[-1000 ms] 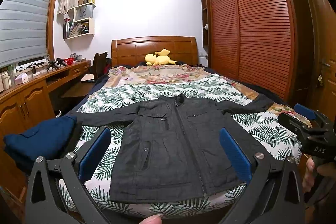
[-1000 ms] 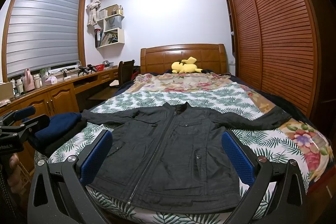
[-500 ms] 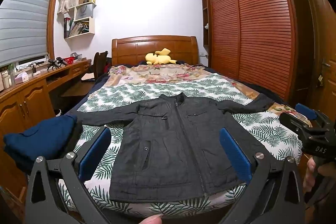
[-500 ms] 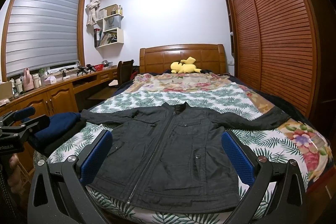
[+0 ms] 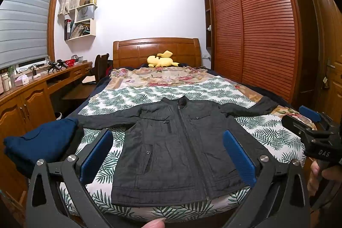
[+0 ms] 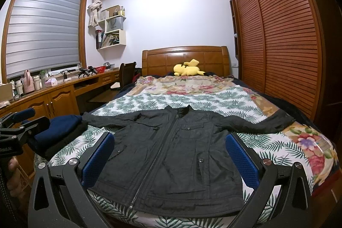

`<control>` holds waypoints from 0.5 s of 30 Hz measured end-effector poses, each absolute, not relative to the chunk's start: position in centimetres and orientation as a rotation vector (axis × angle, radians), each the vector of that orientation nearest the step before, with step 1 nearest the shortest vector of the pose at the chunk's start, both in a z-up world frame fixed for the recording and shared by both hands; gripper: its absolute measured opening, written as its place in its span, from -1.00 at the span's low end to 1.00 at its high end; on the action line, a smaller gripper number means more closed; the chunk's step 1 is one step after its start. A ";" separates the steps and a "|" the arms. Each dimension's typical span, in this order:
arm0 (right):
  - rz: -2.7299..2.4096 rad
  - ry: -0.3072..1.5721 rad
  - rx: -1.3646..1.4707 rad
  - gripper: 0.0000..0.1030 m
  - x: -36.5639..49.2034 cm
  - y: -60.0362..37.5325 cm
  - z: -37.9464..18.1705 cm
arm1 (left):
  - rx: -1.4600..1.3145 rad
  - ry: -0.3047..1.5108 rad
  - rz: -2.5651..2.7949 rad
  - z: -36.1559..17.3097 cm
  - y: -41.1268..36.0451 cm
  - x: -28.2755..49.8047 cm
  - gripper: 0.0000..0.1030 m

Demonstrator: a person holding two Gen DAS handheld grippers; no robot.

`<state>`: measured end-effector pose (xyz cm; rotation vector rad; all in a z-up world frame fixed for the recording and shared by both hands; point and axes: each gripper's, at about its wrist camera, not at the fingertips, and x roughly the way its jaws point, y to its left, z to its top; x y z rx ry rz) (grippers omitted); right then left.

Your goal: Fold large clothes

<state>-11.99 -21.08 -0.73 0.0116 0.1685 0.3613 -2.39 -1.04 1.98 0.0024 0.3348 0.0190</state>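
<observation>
Jacket (image 5: 179,149), dark and zipped, lies flat at the foot edge of the bed (image 5: 277,138), its front up and both sleeves spread toward the side edges. Compared with a second ago almost nothing has changed: the left gripper (image 5: 168,157) and the right gripper (image 6: 171,161) stay wide apart and empty, just before the hem. So the folding is not yet begun. Farther, at the left edge, sits a folded navy garment (image 5: 40,142).
</observation>
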 end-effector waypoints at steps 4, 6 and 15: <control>0.361 0.168 0.012 1.00 -12.0 -21.1 -0.8 | 0.001 0.336 0.019 1.9 -1.1 -2.3 1.00; 0.363 0.171 0.010 1.00 -12.0 -21.1 -0.8 | 0.001 0.341 0.022 1.7 -1.0 -2.2 1.00; 0.398 0.216 -0.014 1.00 -8.7 -19.8 -2.9 | -0.014 0.431 0.050 -1.2 0.3 1.0 1.00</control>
